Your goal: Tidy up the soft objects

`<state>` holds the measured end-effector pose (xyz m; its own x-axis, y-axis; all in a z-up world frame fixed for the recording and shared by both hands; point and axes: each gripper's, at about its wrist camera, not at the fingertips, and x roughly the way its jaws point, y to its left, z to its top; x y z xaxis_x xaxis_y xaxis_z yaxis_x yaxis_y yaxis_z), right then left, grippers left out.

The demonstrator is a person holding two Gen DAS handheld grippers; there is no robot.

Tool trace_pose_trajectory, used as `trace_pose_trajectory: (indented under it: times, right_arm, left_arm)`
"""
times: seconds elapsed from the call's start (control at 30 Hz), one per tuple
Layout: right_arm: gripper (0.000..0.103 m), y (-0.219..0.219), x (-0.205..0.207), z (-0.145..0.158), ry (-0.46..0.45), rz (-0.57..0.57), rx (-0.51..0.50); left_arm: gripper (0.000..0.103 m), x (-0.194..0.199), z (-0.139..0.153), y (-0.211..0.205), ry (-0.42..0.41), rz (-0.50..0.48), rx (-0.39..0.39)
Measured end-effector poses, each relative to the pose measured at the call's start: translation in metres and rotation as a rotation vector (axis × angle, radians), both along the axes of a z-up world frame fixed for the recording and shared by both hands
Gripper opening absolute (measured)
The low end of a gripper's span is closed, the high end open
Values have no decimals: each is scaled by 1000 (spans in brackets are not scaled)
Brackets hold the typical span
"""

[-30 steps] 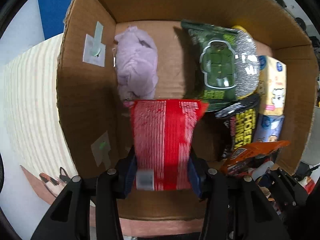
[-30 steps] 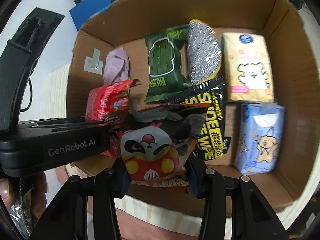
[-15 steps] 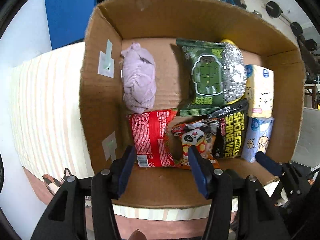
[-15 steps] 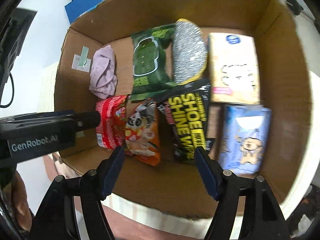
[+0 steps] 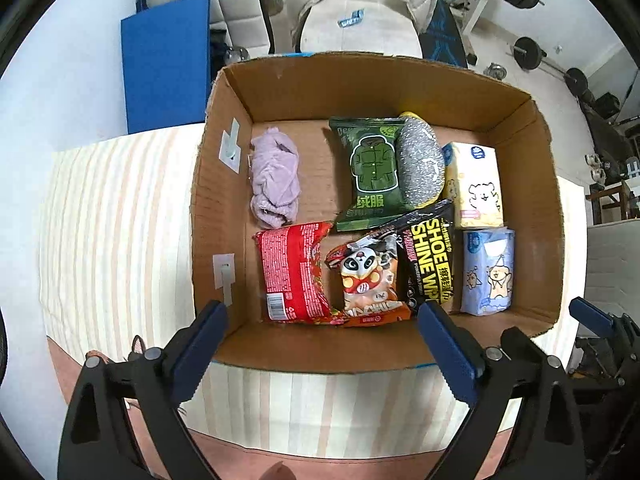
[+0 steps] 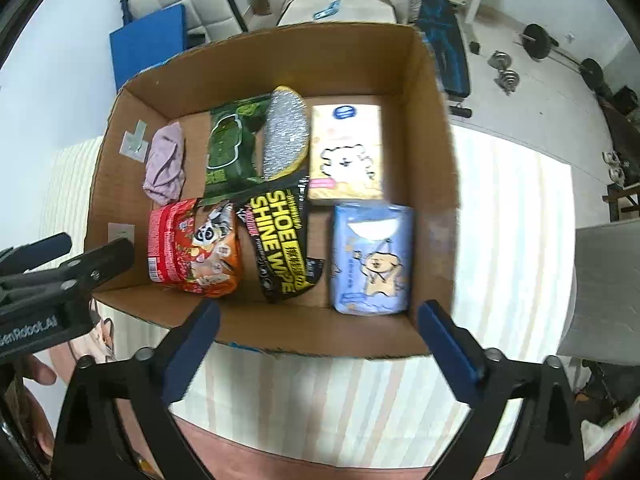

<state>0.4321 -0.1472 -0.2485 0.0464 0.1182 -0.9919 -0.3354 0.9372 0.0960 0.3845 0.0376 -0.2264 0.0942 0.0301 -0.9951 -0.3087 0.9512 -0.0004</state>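
Note:
An open cardboard box (image 5: 216, 184) (image 6: 436, 184) sits on a striped cloth. Inside lie a red snack pack (image 5: 294, 272) (image 6: 168, 236), an orange panda pack (image 5: 370, 280) (image 6: 214, 248), a black shoe shine wipe pack (image 5: 432, 256) (image 6: 282, 236), a green pack (image 5: 370, 168), a silver scrubber (image 5: 420, 160), a lilac cloth (image 5: 274, 176), a yellow tissue pack (image 5: 476, 184) and a blue tissue pack (image 5: 488, 272). My left gripper (image 5: 322, 334) is open and empty above the box's near wall. My right gripper (image 6: 318, 334) is open and empty, likewise above the near wall.
The striped cloth (image 5: 116, 232) covers the table around the box. A blue board (image 5: 164, 60) leans behind the table. Gym weights (image 5: 528, 54) and a chair with a pale jacket (image 5: 360, 12) stand on the floor beyond. The left gripper's body (image 6: 52, 272) shows at the right view's left edge.
Both grippers let go of their packs, the red one and the panda one, which now lie in the box. Both grippers opened wide and pulled back and up from the box.

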Motion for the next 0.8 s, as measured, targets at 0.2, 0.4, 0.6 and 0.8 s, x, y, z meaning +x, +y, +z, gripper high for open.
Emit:
trace_pose_trajectory:
  times: [0.2,0.4,0.6,0.8]
  right_arm:
    - [103,-12,-4,8,-36,-46,-8]
    - [103,-19,-15,31,-87,-52,-9]
    - [103,-28,-47,78,-175,-39,18]
    - [103,-44,-92,133,-265,-40,55]
  left_arm:
    - [98,-13,5,-6,-32,20,-5]
    - [98,-30,36,-15,-106,21,29]
    - [98,-66,88,-33,-210,0,91]
    - [98,-112,129,-46,-282,-2,100]
